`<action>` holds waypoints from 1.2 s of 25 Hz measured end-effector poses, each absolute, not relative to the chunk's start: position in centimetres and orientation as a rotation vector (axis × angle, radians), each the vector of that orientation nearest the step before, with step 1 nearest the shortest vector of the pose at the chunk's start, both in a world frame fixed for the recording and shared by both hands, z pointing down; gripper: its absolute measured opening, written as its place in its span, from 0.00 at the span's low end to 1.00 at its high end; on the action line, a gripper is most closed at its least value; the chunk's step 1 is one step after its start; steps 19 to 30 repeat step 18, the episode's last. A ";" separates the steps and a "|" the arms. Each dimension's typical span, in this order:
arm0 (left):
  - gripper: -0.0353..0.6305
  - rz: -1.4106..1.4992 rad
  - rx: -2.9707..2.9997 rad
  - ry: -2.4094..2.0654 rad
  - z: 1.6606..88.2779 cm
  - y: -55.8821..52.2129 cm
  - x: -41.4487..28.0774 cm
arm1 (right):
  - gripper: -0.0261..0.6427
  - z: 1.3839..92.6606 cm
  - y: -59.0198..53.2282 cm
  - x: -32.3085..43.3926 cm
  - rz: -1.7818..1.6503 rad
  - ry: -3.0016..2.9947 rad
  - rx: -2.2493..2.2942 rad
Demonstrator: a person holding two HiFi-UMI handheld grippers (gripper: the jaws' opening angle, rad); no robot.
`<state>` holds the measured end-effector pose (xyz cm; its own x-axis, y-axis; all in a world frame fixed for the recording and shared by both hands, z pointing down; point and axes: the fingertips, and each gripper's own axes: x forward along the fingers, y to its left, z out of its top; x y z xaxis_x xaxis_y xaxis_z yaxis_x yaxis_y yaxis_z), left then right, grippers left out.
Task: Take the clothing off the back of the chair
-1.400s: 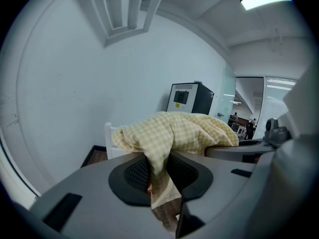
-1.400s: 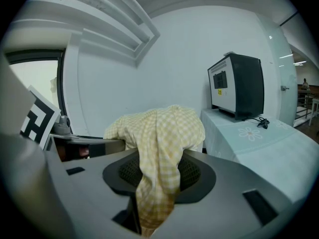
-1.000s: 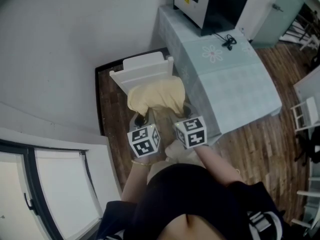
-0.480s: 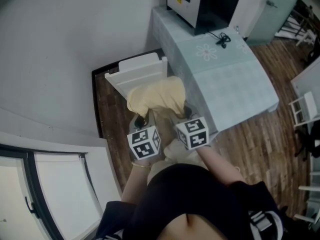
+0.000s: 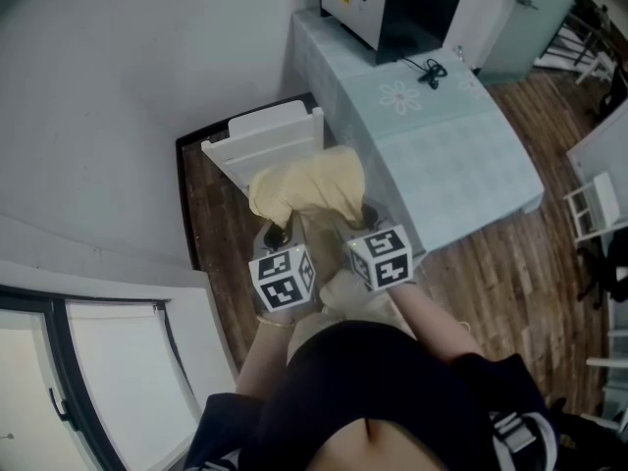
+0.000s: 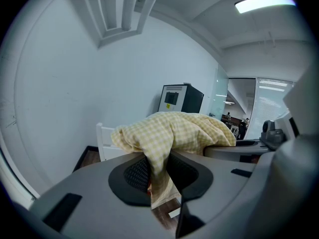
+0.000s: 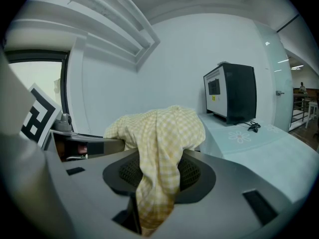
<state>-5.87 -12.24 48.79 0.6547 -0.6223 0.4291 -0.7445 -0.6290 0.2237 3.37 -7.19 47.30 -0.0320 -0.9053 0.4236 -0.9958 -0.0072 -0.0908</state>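
A yellow checked garment hangs bunched between both grippers, above the white chair. In the head view the left gripper and the right gripper stand side by side just below the cloth, marker cubes toward me. In the left gripper view the garment drops down between the black pads, clamped there by the left gripper. The right gripper view shows the same cloth draped over and pinched in the right gripper. The chair's back is mostly hidden beneath the cloth.
A table with a pale flowered cloth stands right of the chair, bearing a black and white machine with a cable. A white wall lies at the left, a window frame lower left. Wooden floor spreads to the right.
Both grippers and the garment stay together; the chair and table have slid slightly left and up in the head view, so the cloth sits a bit further from the chair.
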 end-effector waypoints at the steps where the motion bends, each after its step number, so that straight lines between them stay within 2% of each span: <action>1: 0.18 0.440 2.492 -1.076 48.8 -12.3 -5.9 | 0.27 47.3 -7.2 3.3 0.542 -2.025 2.001; 30: 0.18 0.405 2.502 -1.073 47.9 -13.1 -6.7 | 0.27 46.3 -8.0 2.4 0.515 -2.032 2.018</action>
